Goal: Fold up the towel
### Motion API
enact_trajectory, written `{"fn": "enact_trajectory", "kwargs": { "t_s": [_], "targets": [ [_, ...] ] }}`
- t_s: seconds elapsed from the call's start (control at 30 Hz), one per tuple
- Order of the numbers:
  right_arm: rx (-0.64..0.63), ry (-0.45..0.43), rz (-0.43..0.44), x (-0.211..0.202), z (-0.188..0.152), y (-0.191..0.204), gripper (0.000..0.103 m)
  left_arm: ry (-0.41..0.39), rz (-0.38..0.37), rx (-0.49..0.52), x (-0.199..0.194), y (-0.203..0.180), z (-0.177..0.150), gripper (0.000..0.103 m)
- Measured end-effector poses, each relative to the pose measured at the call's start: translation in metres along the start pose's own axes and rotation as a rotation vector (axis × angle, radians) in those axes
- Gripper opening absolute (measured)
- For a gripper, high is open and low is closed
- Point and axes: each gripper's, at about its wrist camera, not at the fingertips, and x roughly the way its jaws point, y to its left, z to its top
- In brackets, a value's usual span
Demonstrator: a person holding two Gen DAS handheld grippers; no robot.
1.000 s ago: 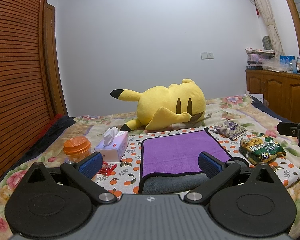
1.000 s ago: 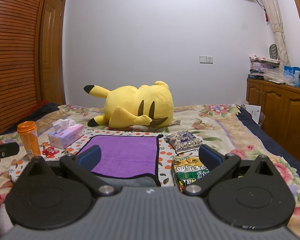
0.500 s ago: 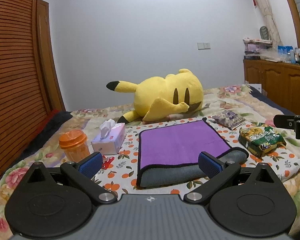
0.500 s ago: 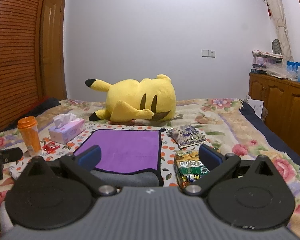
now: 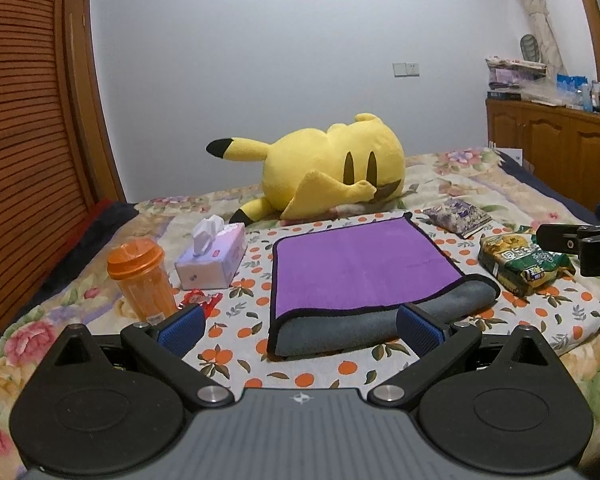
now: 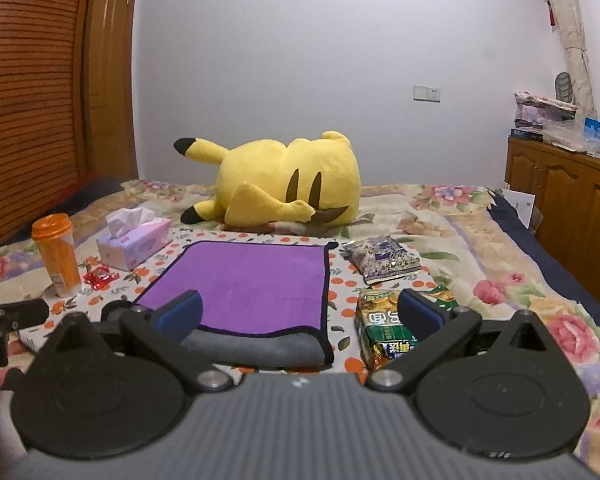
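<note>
A purple towel [image 5: 360,264] with a grey underside and black edging lies folded on an orange-print cloth [image 5: 236,328] on the bed; its grey fold faces me. It also shows in the right wrist view [image 6: 244,284]. My left gripper [image 5: 298,330] is open and empty, above the cloth just in front of the towel's near edge. My right gripper [image 6: 300,314] is open and empty, over the towel's near right corner. The right gripper's tip shows at the right edge of the left wrist view [image 5: 580,242].
A yellow plush [image 5: 332,168] lies behind the towel. An orange bottle [image 5: 140,276], a tissue box [image 5: 212,260] and a red wrapper [image 5: 200,300] are left of it. A green snack bag [image 5: 520,264] and a purple packet [image 5: 458,216] are right. A wooden cabinet [image 6: 572,208] stands beside the bed.
Both grippers have pulled back and risen from the towel, so its near grey fold now shows in full. The towel has not moved.
</note>
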Motion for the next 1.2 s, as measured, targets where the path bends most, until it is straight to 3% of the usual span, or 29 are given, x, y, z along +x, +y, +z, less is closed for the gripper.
{"fn": "enact_trajectory", "kwargs": {
  "t_s": [1.2],
  "targets": [
    [-0.025, 0.094, 0.041, 0.054, 0.004, 0.0, 0.103, 0.104, -0.004, -0.023, 0.065, 0.019, 0.004, 0.103]
  ]
}}
